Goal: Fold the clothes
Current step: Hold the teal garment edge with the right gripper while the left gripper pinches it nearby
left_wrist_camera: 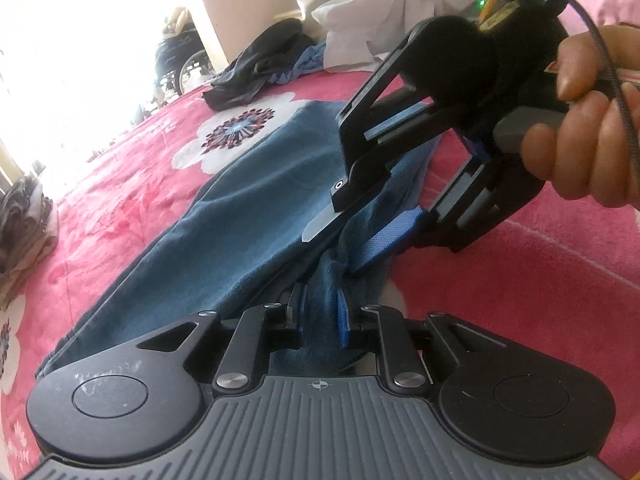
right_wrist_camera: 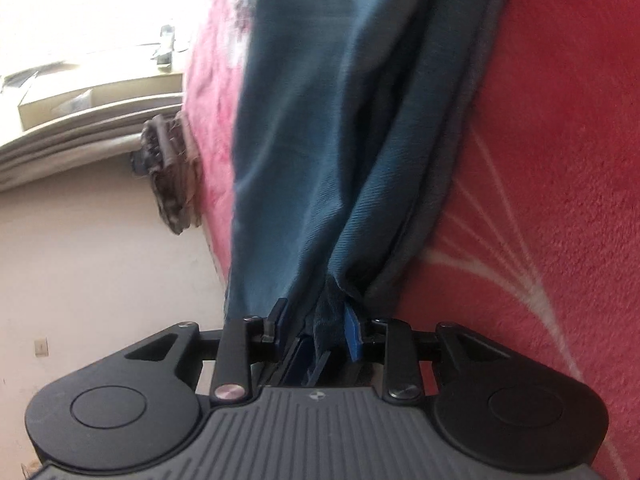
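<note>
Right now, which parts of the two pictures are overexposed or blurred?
Left wrist view: the upper left is blown out white by window light, while the blue garment and right gripper stay fairly sharp. Right wrist view: the upper left is also washed out, and the far garment and the pink blanket look smeared.

Left claw (left_wrist_camera: pixel 320 316): low, near the camera base, fingers drawn close together with cloth (left_wrist_camera: pixel 256 216) bunched between them; closed on the cloth.

Right claw (left_wrist_camera: pixel 344 232): seen from the left wrist view, angled downward from upper right, fingers meeting on a fold of the same cloth just ahead of the left claw. In its own view the right claw (right_wrist_camera: pixel 316 324) is rolled sideways, its fingers narrowed on a gathered edge; grip firm.

Right hand (left_wrist_camera: pixel 588 120): wrapped round the handle, fingers curled, thumb on top, a cable running across the fingers.
</note>
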Available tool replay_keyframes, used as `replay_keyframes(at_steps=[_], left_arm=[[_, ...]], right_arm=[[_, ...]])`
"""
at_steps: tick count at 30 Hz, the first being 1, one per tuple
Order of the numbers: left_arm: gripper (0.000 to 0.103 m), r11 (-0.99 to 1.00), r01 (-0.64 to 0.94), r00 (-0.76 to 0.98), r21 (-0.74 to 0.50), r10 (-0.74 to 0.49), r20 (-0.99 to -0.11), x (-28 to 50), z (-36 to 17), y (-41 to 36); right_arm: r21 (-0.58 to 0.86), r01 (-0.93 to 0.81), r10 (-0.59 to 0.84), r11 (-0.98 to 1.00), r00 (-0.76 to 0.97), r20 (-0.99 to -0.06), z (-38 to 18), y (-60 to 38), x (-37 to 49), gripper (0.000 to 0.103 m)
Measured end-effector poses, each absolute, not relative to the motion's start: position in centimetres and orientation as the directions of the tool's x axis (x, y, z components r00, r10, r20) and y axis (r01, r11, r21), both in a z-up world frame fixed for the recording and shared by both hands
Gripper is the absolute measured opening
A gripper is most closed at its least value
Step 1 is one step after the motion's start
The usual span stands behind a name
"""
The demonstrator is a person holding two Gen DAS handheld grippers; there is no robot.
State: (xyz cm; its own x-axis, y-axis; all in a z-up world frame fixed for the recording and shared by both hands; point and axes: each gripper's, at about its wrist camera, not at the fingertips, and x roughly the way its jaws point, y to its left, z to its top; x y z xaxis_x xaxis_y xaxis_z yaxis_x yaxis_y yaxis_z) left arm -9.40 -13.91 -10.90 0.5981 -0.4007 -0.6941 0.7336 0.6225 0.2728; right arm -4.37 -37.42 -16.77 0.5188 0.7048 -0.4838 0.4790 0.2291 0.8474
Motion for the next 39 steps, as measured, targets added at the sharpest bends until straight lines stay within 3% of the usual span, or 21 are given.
replay_keyframes(at_steps=[11, 15, 17, 22, 26, 31, 37, 39], left_arm=[[0.017, 0.639, 0.723, 0.608, 0.264, -0.404, -0.684, -9.5, -10.6, -13.6], [0.017, 0.65, 0.715, 0.614, 0.259, -0.405, -0.677, -9.5, -10.4, -13.4], [0.023, 0.655, 0.711, 0.617, 0.256, -0.406, -0.674, -9.5, -10.3, -13.3], [0.029, 0.666, 0.701, 0.624, 0.254, -0.4, -0.671, -9.0, -10.4, -13.5], [0.029, 0.664, 0.693, 0.638, 0.28, -0.383, -0.668, -8.8, -11.0, -14.0], [0.013, 0.667, 0.683, 0.661, 0.297, -0.391, -0.641, -9.2, -10.9, -14.0], [0.006, 0.656, 0.654, 0.721, 0.378, -0.389, -0.573, -10.4, -10.2, -13.8], [0.006, 0.652, 0.649, 0.729, 0.391, -0.385, -0.566, -10.6, -10.2, -13.8]], right_arm=[[0.827, 0.514, 0.659, 0.228, 0.544, -0.52, -16.1, -36.5, -4.4, 0.036], [0.861, 0.409, 0.631, 0.304, 0.59, -0.503, -15.0, -35.7, -4.6, 0.017], [0.89, 0.35, 0.637, 0.293, 0.622, -0.455, -14.8, -35.7, -5.1, 0.003], [0.936, 0.192, 0.631, 0.293, 0.697, -0.341, -13.7, -35.8, -5.5, 0.002], [0.944, 0.189, 0.632, 0.272, 0.705, -0.323, -14.0, -36.1, -5.3, 0.002], [0.925, 0.194, 0.621, 0.326, 0.694, -0.364, -13.7, -36.7, -6.3, 0.002], [0.912, 0.233, 0.64, 0.339, 0.654, -0.405, -14.8, -37.2, -7.3, 0.002], [0.876, 0.268, 0.624, 0.401, 0.621, -0.475, -15.3, -36.8, -7.1, 0.002]])
